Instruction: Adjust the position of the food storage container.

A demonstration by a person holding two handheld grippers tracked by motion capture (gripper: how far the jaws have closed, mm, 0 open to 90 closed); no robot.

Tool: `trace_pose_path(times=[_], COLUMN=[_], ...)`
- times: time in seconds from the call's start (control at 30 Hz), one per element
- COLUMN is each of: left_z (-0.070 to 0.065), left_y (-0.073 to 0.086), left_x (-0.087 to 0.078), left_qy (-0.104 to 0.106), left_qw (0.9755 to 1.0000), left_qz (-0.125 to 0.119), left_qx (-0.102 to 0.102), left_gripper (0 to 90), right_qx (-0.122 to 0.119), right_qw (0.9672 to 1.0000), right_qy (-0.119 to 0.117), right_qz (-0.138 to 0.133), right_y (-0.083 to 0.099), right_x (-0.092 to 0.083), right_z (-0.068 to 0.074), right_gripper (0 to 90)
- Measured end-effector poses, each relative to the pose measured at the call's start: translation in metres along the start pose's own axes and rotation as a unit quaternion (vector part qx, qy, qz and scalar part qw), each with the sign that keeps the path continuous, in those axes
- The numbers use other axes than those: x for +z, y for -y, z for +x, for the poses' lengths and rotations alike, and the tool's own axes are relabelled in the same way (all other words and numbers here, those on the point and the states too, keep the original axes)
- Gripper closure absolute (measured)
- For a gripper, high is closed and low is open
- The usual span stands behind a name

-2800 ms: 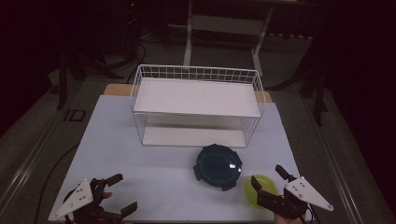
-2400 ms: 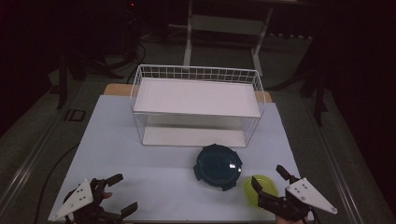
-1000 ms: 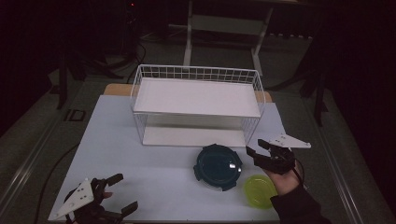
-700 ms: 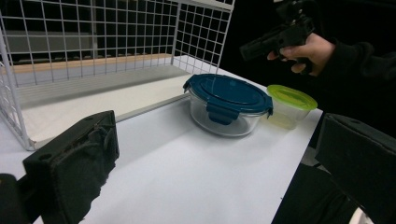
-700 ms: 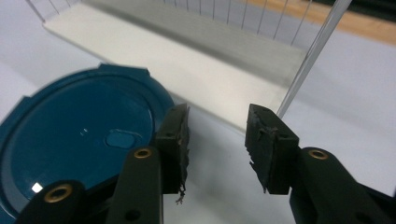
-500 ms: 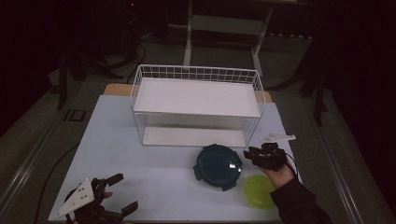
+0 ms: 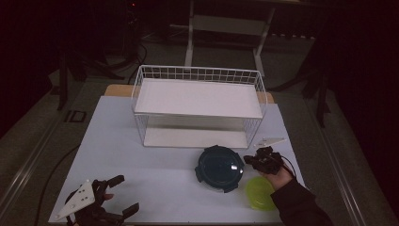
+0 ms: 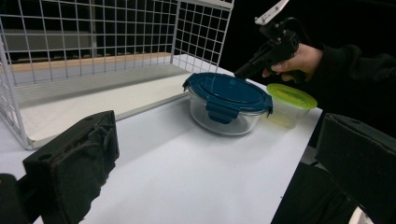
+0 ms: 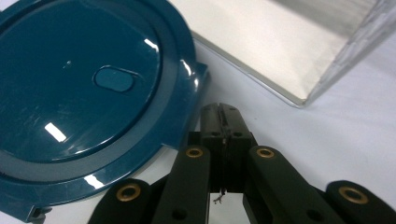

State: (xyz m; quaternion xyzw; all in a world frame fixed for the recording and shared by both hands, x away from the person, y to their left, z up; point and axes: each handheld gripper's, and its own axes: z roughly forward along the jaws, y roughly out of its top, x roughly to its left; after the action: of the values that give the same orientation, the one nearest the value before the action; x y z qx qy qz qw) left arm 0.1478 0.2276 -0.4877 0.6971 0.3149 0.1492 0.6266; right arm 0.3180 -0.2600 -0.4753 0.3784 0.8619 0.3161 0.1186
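The round glass container [image 7: 219, 168] sits on the white table [image 7: 155, 160], just in front of the wire rack [image 7: 197, 106]. It has a clear bowl and a dark teal lid [image 9: 88, 93] that is glossy, with a small oval button in the middle and clip flaps around the rim. In the left gripper view, one flap hangs down the near side of the bowl [image 8: 229, 116].

The right gripper [image 7: 256, 160] is down at the container's right edge. In its own view the jaws are pressed flat together with nothing between them, their tips just beside a lid flap. They have just been closing. A second ago this gripper was higher and further back toward the rack, and before that it hovered near the table's front edge by the yellow-green tub [image 7: 260, 192]. That tub now lies uncovered, just below the person's hand [image 7: 277, 176].

The left gripper [image 7: 120, 195] rests at the front left corner with its jaws spread wide and empty. It is in the same spot as in the earlier frames.
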Motion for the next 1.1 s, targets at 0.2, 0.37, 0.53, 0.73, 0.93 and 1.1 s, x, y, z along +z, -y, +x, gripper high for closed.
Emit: trace_pose_path(times=[0.2,0.37,0.53,0.73,0.93,1.1], left_z=[0.0,-0.001,-0.001,-0.002,-0.002,-0.001], left_y=[0.0,0.0,0.0,0.0,0.0,0.0], left_x=[0.0,0.001,0.001,0.002,0.003,0.001], left_qy=[0.001,0.001,0.002,0.003,0.004,0.002], left_qw=[1.0,1.0,1.0,1.0,1.0,1.0], left_qz=[0.001,0.002,0.004,0.005,0.006,0.005], left_qx=[0.0,0.001,0.004,0.004,0.004,0.004], left_gripper=[0.0,0.0,0.0,0.0,0.0,0.0], right_qx=[-0.016,-0.018,-0.018,-0.021,-0.03,-0.043], right_qw=[0.9998,0.9996,0.9994,0.9984,0.9978,0.9981], right_qy=[-0.005,-0.006,-0.021,-0.046,-0.052,-0.032], right_qz=[0.012,0.023,0.02,0.023,0.027,0.031], right_y=[-0.003,-0.005,-0.007,-0.011,-0.013,-0.016], right_x=[0.002,0.002,0.001,-0.001,-0.001,0.003], right_z=[0.005,0.01,0.015,0.023,0.029,0.03], right_gripper=[90.0,90.0,90.0,90.0,90.0,90.0])
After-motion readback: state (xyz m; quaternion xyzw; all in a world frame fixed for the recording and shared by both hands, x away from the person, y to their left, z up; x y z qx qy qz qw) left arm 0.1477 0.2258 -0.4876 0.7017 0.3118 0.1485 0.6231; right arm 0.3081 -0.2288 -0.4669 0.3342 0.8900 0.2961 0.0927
